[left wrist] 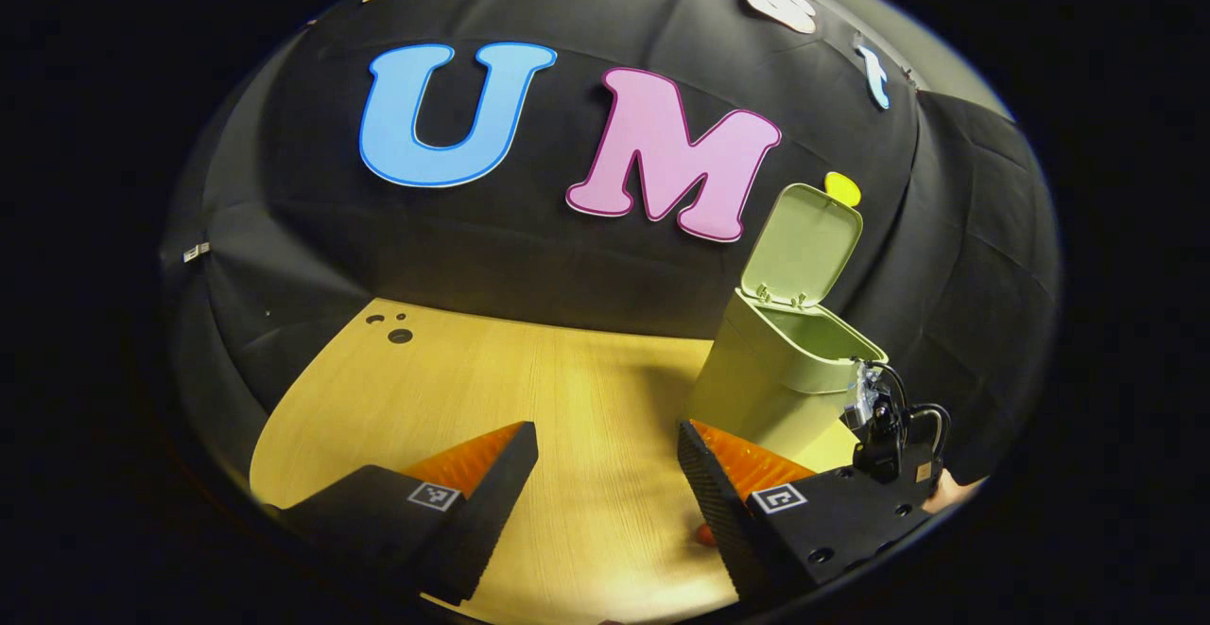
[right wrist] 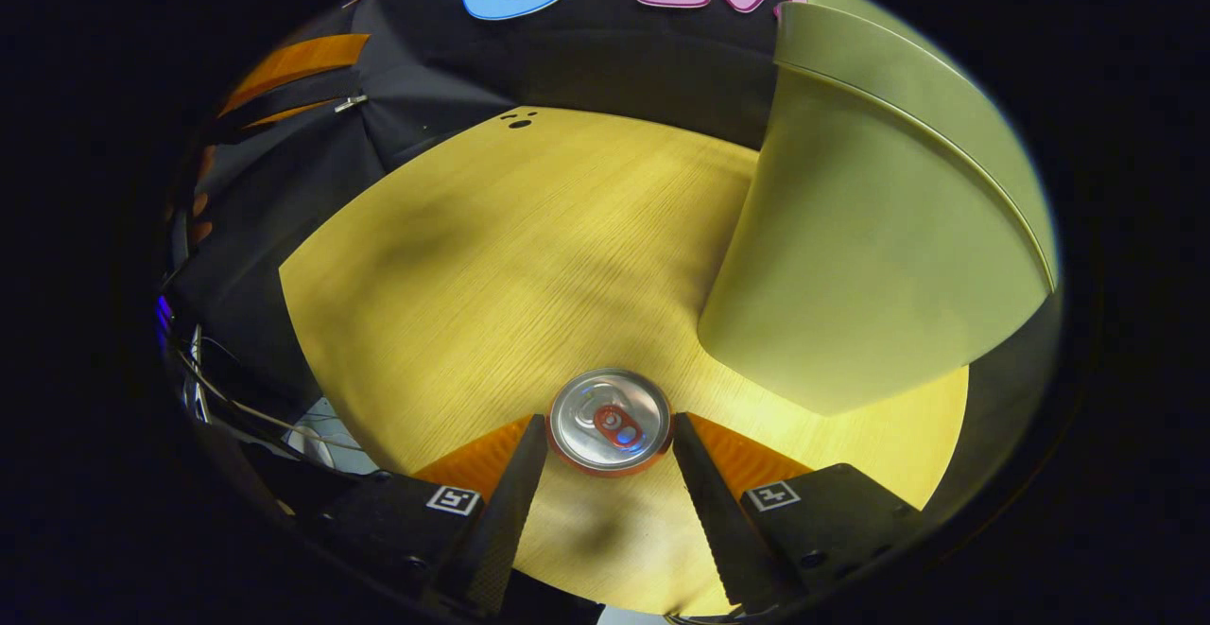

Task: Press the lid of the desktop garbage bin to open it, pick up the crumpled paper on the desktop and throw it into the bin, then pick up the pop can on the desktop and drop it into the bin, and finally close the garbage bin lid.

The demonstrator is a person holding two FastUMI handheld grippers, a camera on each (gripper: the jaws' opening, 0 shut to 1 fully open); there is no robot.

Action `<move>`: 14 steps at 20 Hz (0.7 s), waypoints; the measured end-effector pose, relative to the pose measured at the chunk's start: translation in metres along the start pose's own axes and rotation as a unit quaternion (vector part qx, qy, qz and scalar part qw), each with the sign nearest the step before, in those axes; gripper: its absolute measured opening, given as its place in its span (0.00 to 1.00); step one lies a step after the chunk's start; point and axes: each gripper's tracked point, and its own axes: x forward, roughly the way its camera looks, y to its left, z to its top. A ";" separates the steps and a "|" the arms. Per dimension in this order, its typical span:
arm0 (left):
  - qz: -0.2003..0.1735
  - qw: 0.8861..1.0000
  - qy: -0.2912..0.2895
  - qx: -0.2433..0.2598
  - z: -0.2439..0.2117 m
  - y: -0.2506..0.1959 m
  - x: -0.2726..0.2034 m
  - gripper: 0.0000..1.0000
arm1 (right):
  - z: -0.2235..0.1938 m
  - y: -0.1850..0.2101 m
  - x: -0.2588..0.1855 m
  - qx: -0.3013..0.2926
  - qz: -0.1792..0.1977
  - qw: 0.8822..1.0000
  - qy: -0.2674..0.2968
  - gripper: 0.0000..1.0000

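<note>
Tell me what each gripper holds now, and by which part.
The right gripper clasps the pop can by its sides near the top. The left gripper is open, holding nothing.

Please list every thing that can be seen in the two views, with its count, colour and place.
bin: one, pale green, standing on the table's right part near the wall.
lid: one, pale green, raised open at the back of the bin.
can: one, silver top with red tab, upright on the table in front of the bin.
table: one, light wood, with small dark holes at a far corner.
left gripper: one, open, above the table.
right gripper: one, fingers on either side of the can.
</note>
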 end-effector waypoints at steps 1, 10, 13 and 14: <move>0.000 1.000 0.000 0.000 0.000 0.000 0.001 0.96 | 0.001 0.000 0.002 0.003 0.001 1.000 0.001 0.86; 0.000 1.000 0.007 0.002 -0.003 0.003 0.002 0.96 | 0.003 -0.001 0.004 0.005 -0.005 1.000 0.000 0.84; 0.000 1.000 0.010 0.001 -0.005 0.004 0.001 0.96 | 0.013 -0.001 -0.008 0.015 0.000 1.000 -0.016 0.84; 0.000 1.000 0.010 0.000 -0.006 0.004 0.001 0.96 | 0.019 -0.002 -0.016 0.017 0.000 1.000 -0.023 0.84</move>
